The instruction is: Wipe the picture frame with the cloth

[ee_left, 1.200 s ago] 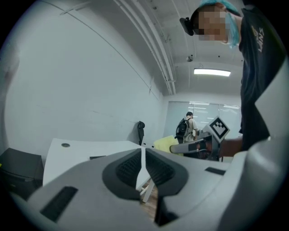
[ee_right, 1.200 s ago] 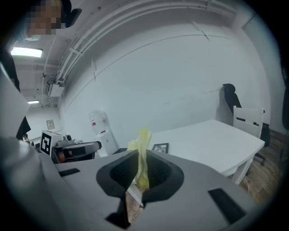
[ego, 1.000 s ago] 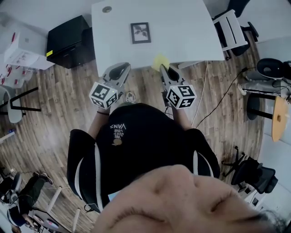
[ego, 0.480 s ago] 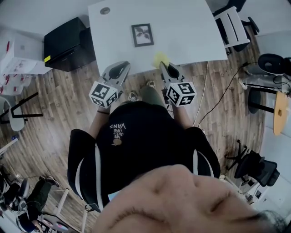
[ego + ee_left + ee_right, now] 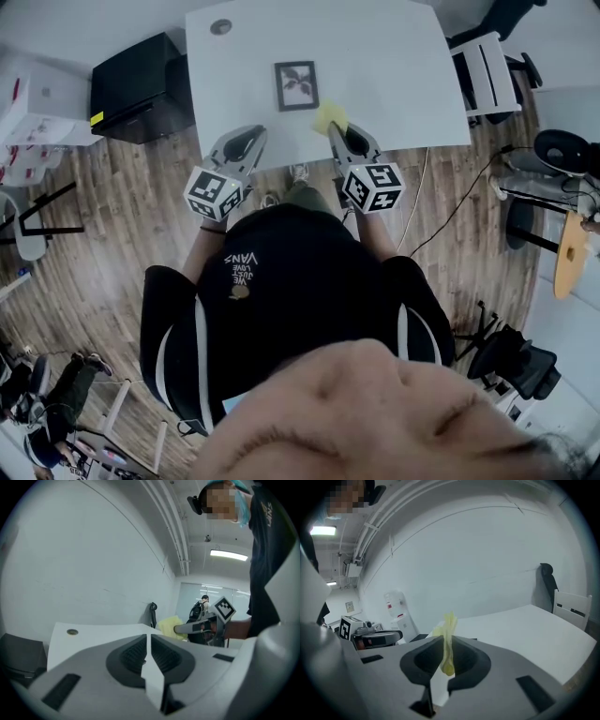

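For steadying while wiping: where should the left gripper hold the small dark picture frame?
Pinch the dark picture frame by its thin left border, coming from the left gripper's side: it seems to lie face up on the white table, leaving its face free for the yellow cloth.

One steeply overhead; two low across table (image 5: 375, 56)

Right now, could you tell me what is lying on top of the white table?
The table bears a picture frame and a small round cap near a far corner. The right gripper holds a yellow cloth over the near edge, covering the surface beneath.
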`<state>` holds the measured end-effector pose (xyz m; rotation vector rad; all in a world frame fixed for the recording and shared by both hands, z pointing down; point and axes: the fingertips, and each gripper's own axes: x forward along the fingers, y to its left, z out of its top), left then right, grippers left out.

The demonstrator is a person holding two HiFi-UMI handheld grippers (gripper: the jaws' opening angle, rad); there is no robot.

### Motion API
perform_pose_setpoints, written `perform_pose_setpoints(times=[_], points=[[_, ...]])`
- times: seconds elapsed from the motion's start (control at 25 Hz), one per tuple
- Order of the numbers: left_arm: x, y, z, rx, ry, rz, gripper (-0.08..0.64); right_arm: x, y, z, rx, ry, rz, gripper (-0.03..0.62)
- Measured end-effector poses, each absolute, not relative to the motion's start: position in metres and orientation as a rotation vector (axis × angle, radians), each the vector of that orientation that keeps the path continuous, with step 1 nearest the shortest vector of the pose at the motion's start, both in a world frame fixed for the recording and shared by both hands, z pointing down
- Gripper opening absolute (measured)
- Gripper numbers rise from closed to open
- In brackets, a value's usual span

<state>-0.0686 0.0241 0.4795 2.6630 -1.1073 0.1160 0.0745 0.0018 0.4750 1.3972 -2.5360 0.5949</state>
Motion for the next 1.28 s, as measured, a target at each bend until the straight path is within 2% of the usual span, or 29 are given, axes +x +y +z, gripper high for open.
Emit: perform_pose_setpoints(times=[0.8,1.28], points=[[-0.048,-0.073,0.485,2.514,-1.372,0.109,0.037,0.081,-0.118,0.486,1.096,-2.619,0.601,0.044],[-0.059,-0.091,0.503,2.536,-1.256,0.203,0.037,0.056,-0.143,0.495,1.127,-2.592,0.645,0.044]])
